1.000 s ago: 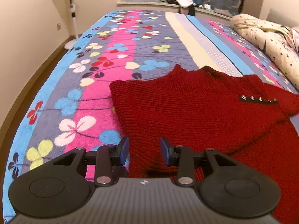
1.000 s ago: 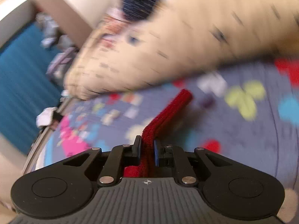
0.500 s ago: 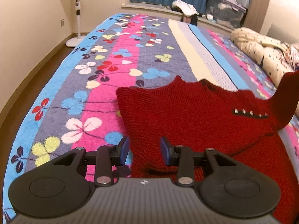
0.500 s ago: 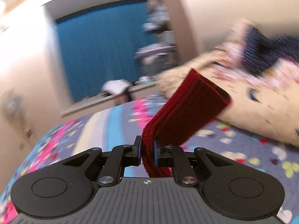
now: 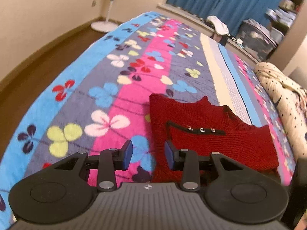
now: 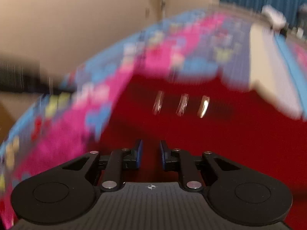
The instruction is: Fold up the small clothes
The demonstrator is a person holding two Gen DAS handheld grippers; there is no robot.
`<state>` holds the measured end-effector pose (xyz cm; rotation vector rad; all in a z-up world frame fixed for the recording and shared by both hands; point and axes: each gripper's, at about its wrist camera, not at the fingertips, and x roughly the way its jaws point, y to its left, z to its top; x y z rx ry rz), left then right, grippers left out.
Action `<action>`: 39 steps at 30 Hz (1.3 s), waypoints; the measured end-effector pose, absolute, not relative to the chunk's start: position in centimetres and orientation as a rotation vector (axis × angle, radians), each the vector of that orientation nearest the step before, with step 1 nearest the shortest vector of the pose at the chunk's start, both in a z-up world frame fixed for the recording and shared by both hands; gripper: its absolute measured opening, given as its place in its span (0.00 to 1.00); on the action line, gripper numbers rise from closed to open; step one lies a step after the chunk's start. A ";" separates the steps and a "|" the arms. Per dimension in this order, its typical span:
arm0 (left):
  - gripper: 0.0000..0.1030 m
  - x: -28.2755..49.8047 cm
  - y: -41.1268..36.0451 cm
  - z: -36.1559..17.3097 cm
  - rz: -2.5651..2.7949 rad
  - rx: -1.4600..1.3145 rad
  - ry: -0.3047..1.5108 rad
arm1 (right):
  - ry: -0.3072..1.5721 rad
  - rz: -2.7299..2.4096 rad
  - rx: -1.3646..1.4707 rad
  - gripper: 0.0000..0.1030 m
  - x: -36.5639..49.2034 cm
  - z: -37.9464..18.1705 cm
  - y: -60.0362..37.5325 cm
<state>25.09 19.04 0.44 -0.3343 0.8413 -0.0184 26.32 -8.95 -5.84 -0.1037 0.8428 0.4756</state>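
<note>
The right gripper [image 6: 150, 154] has just opened, letting go the red sweater's [image 5: 211, 134] sleeve, now folded across; left gripper [image 5: 148, 154] stays apart, empty

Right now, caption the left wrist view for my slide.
Open left gripper hovering at the edge of a folded red knit sweater on a floral striped bedspread.

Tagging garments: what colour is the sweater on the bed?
Red knit sweater, with a dark trim strip carrying shiny studs. Clearest in the left wrist view.
</note>
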 end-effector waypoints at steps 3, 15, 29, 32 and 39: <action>0.40 25.0 19.2 0.4 -0.042 -0.355 0.847 | 0.788 0.534 -0.086 0.18 22.8 -4.2 -11.7; 0.40 25.4 16.2 -0.7 -0.086 -0.316 0.853 | 0.646 0.021 -0.032 0.40 20.9 -4.2 -35.7; 0.40 28.1 13.5 -3.2 -0.121 -0.305 0.863 | 0.692 0.001 0.029 0.16 24.7 -6.6 -37.4; 0.39 28.7 12.6 -4.0 -0.133 -0.278 0.883 | 0.715 -0.013 0.148 0.16 24.7 -6.4 -38.8; 0.01 28.4 11.9 -3.5 -0.139 -0.197 0.838 | 0.724 -0.031 0.184 0.16 23.3 -5.1 -39.1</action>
